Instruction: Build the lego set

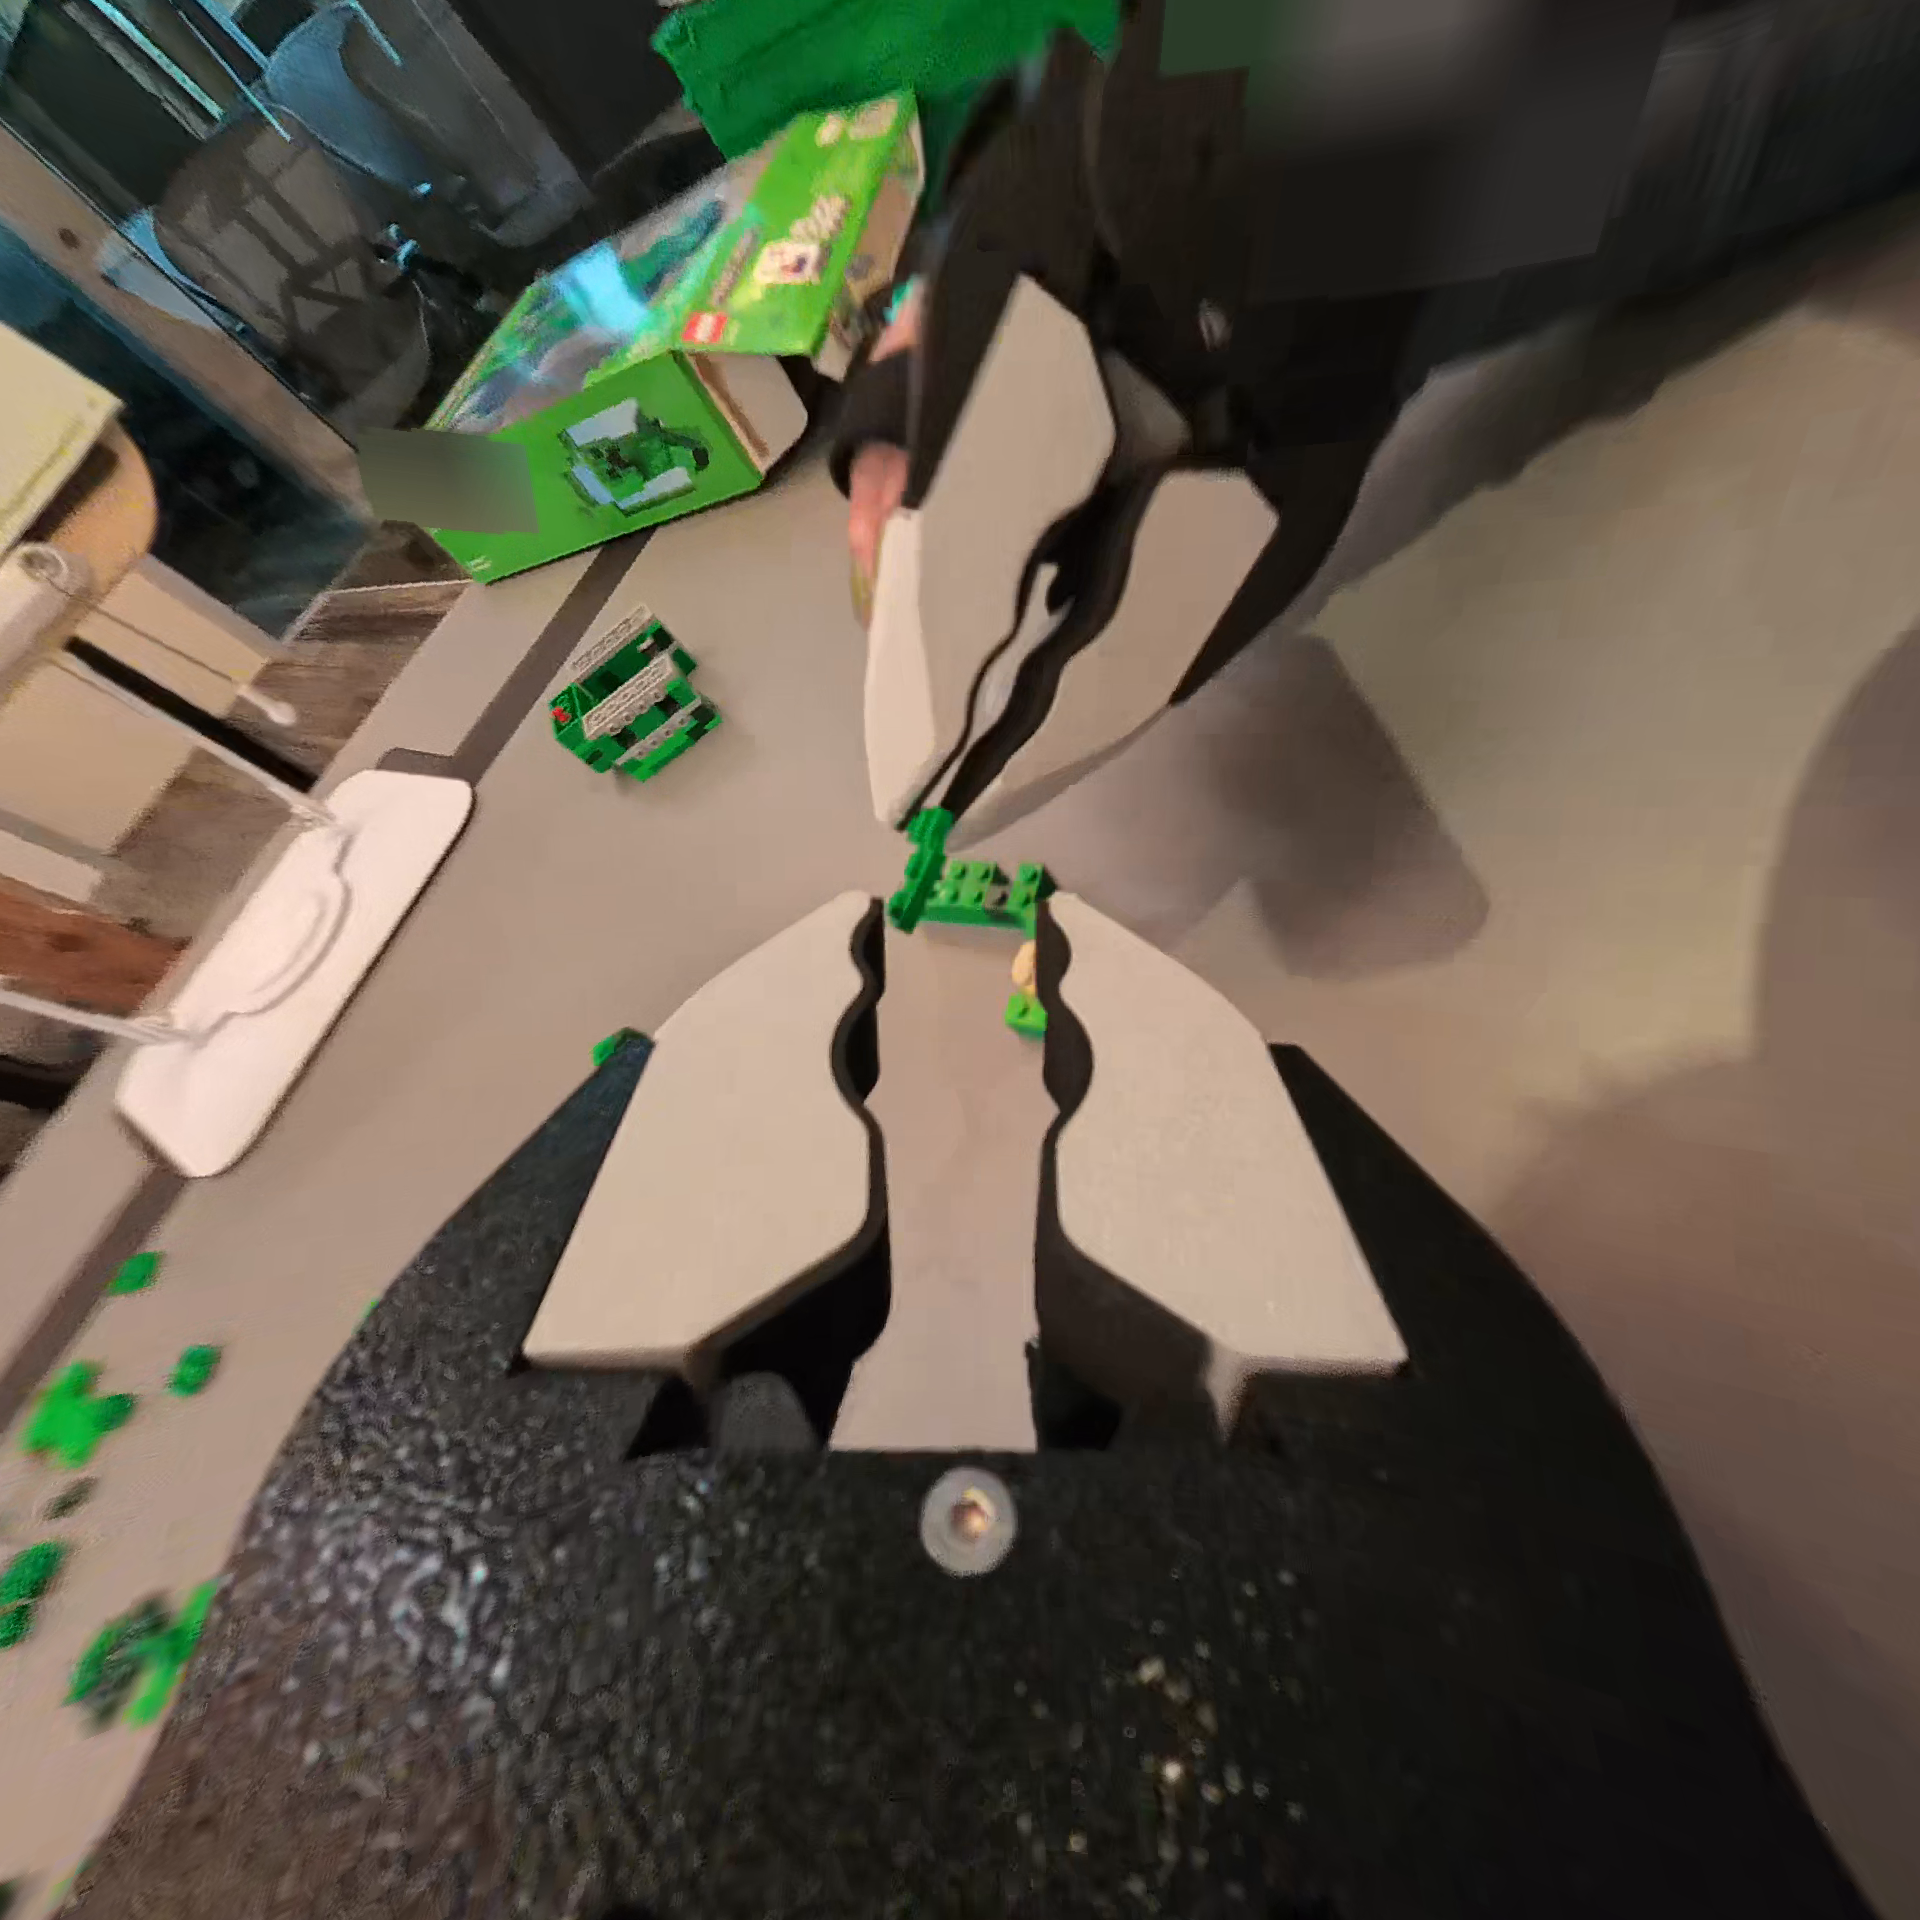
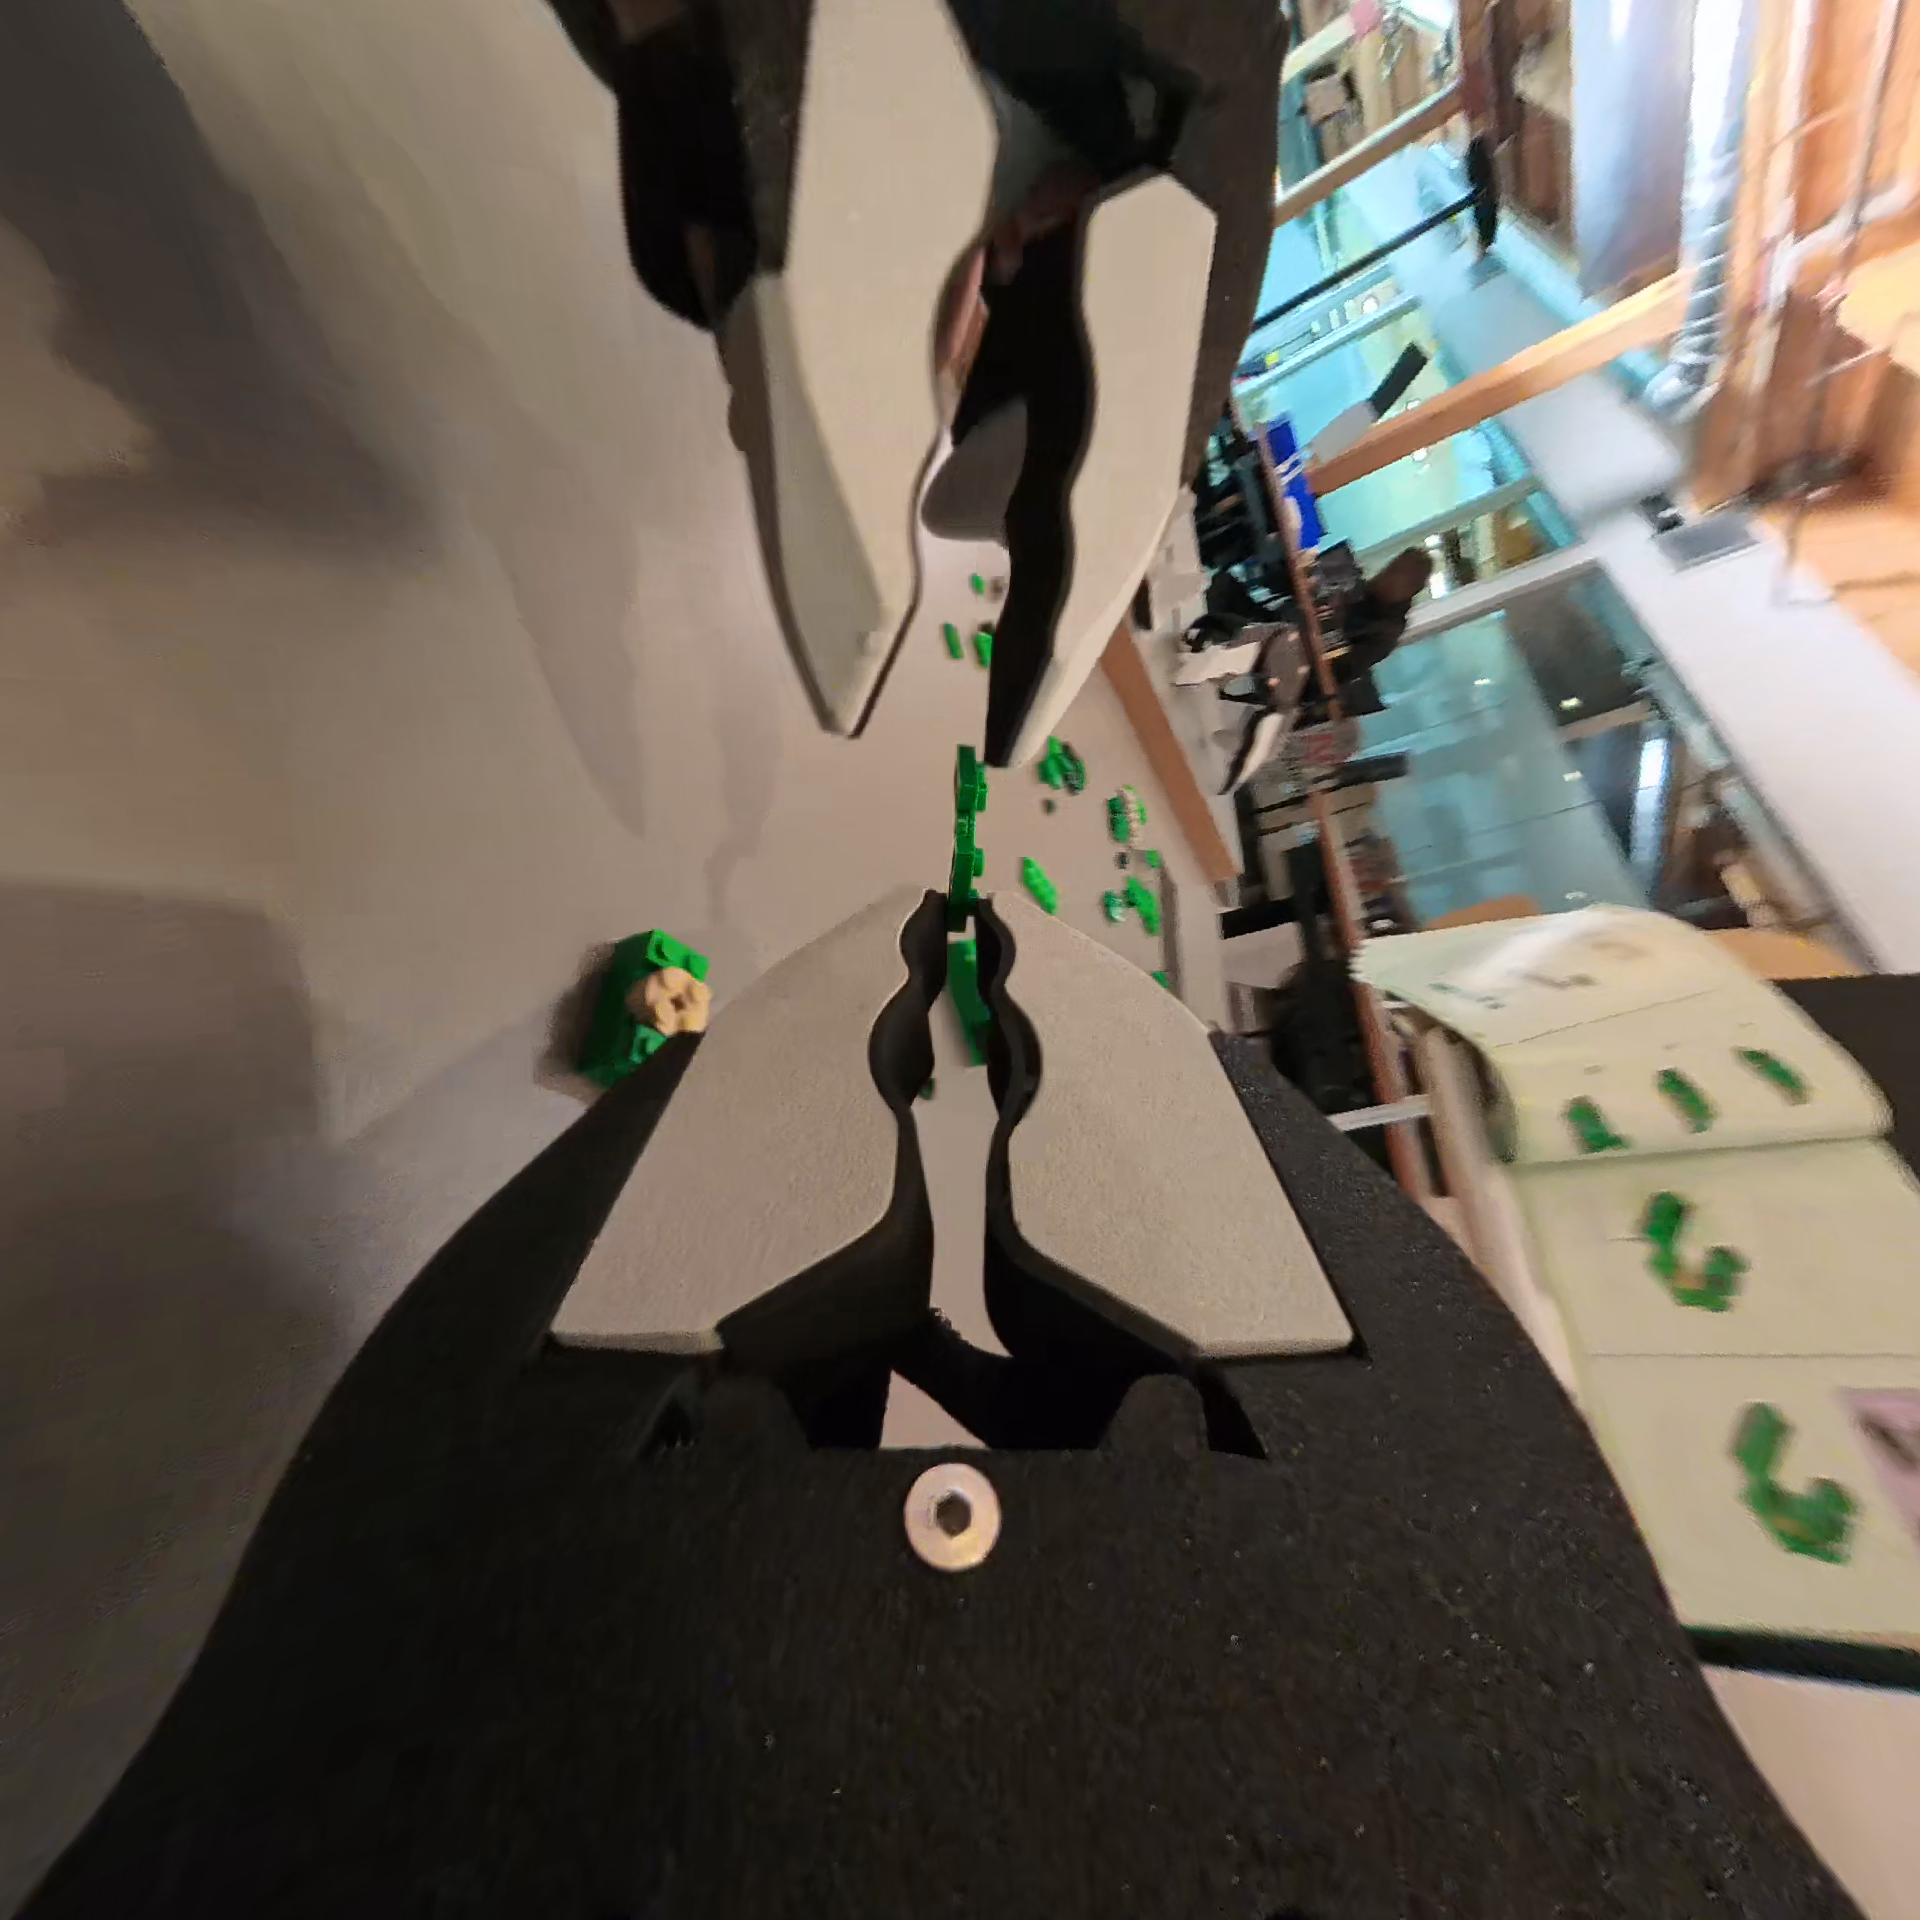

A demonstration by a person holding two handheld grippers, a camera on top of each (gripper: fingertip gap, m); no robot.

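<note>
Between my two grippers, above the grey table (image 1: 1039,1143), sits the piece I am working: a green plate assembly (image 1: 971,891), studs up in the left wrist view, edge-on in the right wrist view (image 2: 968,831).

Right gripper (image 2: 961,914): fingers pinched narrow, clamped on the near end of the green plate assembly; the plate runs out past the tips toward the other tool. From the left wrist view this same gripper (image 1: 925,821) comes in from the far side, tips closed on a green upright bit of the assembly.

Left gripper (image 1: 961,914): fingers held apart at a moderate gap, nothing clamped between them. The assembly lies just beyond the tips, spanning the gap. In the right wrist view the left gripper (image 2: 920,732) hangs over the far end of the plate; one tip looks to be touching it, though blur keeps me from being sure.

Small green-and-tan piece (image 1: 1027,992) rests on the table beside the right finger of the left gripper; it shows again (image 2: 649,1003) left of the right gripper.

Farther off: a partly built green and grey model (image 1: 634,707), the green set box (image 1: 623,436) with an open flap, a white flat stand (image 1: 301,956) at the table edge. Loose green bricks (image 1: 78,1413) scattered at left, blurred. Open instruction booklet (image 2: 1662,1195) lies at right in the right wrist view.
</note>
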